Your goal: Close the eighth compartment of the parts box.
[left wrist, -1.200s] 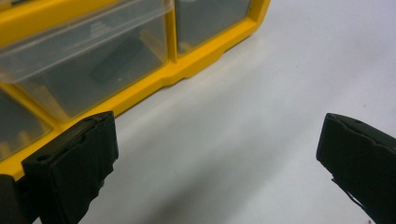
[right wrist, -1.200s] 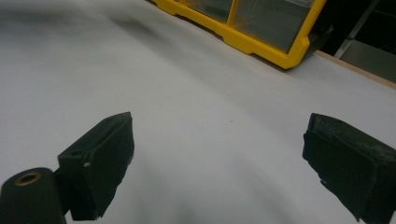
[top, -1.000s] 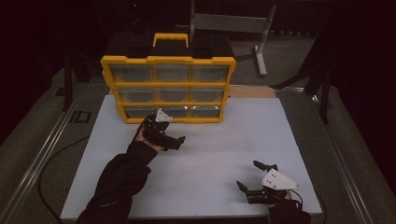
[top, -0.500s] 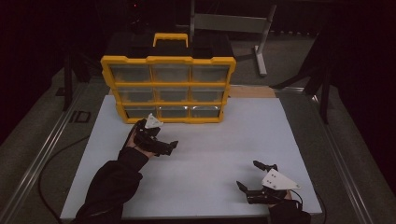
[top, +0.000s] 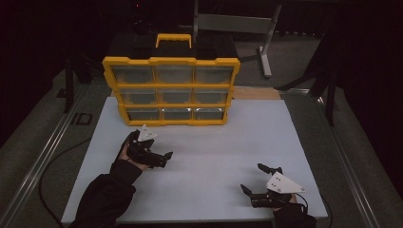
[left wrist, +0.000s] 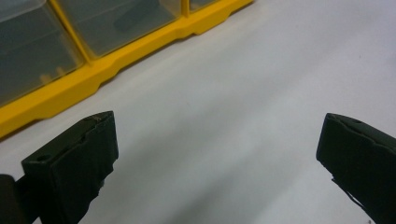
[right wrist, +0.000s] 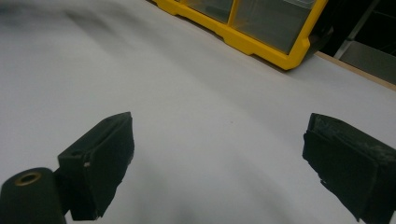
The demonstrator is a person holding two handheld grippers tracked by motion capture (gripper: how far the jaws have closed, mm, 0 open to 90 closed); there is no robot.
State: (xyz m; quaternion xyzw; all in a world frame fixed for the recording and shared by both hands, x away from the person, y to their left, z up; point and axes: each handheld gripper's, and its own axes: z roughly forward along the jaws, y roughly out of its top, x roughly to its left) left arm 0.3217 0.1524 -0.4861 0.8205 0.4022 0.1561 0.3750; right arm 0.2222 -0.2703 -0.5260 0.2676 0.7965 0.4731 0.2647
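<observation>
Dark surroundings ring a pale table [top: 204, 156], and on its far half we see the yellow organizer [top: 171, 90] standing upright, three rows of three clear-fronted drawers facing us, a yellow handle on its black top. Its base rests on the table near the far edge, left of centre.

Nearest to it is our left gripper [top: 159, 156], held just above the table in front of the organizer's lower left corner, apart from it. Its jaws are spread wide with nothing between them; in the left gripper view [left wrist: 217, 154] we look past them over bare table to the organizer's yellow bottom rail [left wrist: 116, 60] and two of its clear drawers. A dark sleeve [top: 102, 199] runs back from that hand to the near edge.

Our right gripper [top: 259, 180] sits low at the near right of the table, well apart from the organizer, its grey plate uppermost. Its jaws also stand wide apart and hold nothing; the right gripper view [right wrist: 219, 158] shows the organizer's right lower corner [right wrist: 285, 58] far off across the white surface.
</observation>
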